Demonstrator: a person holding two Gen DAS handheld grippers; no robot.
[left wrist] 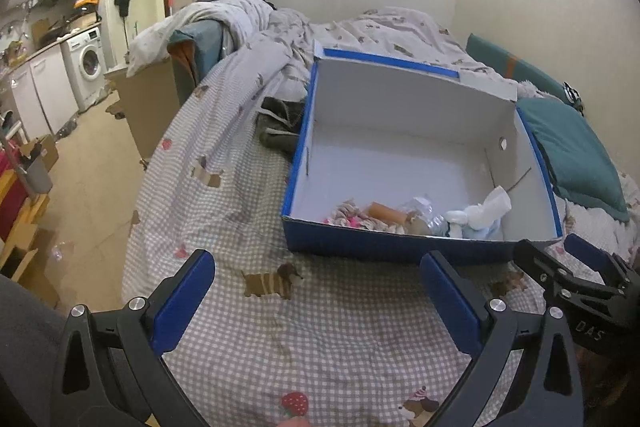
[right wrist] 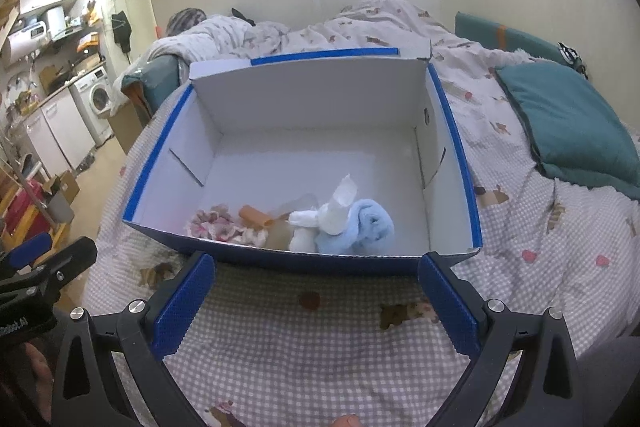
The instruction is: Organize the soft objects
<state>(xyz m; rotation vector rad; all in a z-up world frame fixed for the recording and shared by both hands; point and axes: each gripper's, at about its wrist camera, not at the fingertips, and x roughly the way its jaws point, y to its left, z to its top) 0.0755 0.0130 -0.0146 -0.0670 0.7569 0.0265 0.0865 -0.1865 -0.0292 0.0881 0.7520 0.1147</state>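
We hold our left gripper [left wrist: 316, 291] and right gripper [right wrist: 316, 291] spread wide and empty above the checked bedspread [right wrist: 312, 347], just short of the blue box [right wrist: 456, 147]. Inside, against its near wall, lie a light blue towel [right wrist: 370, 225], a white cloth [right wrist: 334, 211], a pink frilly piece [right wrist: 224, 227] and an orange roll [right wrist: 256, 215].

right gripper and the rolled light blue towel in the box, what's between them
In the right wrist view, between the open right gripper and the rolled light blue towel lie a strip of grey checked bedsheet and the near wall of the blue cardboard box.
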